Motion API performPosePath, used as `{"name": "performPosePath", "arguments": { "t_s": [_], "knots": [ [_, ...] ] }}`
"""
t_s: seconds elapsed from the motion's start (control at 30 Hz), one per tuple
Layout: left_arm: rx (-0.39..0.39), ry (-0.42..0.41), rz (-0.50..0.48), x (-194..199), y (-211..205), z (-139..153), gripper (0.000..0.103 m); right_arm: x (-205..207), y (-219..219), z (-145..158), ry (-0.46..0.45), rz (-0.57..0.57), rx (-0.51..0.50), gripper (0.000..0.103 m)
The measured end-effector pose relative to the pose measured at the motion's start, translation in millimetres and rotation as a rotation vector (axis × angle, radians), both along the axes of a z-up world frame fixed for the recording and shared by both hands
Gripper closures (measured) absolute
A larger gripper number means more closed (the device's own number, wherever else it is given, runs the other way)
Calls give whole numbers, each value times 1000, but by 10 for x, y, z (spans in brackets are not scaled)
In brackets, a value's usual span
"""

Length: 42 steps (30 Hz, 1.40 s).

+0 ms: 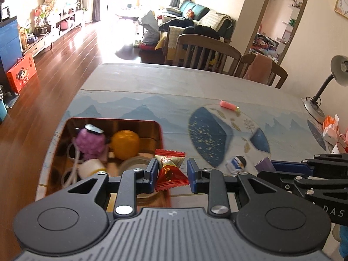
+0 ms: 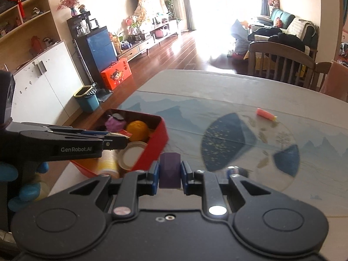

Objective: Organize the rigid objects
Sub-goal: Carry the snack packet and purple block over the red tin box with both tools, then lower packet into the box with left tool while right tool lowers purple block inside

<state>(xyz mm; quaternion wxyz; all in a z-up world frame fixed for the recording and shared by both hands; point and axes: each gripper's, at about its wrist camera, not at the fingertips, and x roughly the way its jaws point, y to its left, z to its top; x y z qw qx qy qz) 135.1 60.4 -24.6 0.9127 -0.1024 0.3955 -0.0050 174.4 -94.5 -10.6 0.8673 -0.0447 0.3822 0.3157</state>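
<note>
The open red metal tin (image 1: 162, 134) on the worktop (image 1: 152, 82) holds a purple plush toy (image 1: 91, 141), an orange round ball (image 1: 126, 144), a white cup (image 1: 91, 169) and a tape roll (image 1: 134, 165). The left tongs (image 1: 171, 171), spread wide, straddle a red foil candy wrapper (image 1: 170, 171) at the tin's near corner. The right tongs (image 2: 170, 171) clamp a purple block (image 2: 170, 169) just beside the tin.
</note>
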Motion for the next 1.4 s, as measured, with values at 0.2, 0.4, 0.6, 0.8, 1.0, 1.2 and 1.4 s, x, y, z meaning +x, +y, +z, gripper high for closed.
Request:
{"name": "performPosePath", "arguments": {
  "t_s": [0.2, 0.4, 0.6, 0.8, 1.0, 1.2, 1.4],
  "knots": [
    [-1, 3, 43, -43, 379, -17, 75, -28, 345, -18, 0, 22, 7, 83],
    [5, 15, 82, -57, 723, -91, 75, -23, 658, -85, 13, 49, 0, 83],
    [10, 33, 108, -23, 975, -209, 75, 22, 949, -161, 16, 80, -21, 83],
    [34, 49, 118, 32, 1142, -331, 75, 184, 1253, -259, 18, 110, -49, 83],
    [50, 66, 123, 142, 1233, -433, 75, 329, 1496, -412, 23, 149, -97, 83],
    [58, 78, 115, 264, 1235, -513, 75, 435, 1688, -563, 40, 172, -124, 83],
    [57, 107, 114, 332, 1241, -606, 75, 495, 1771, -699, 61, 174, -157, 83]
  ]
}}
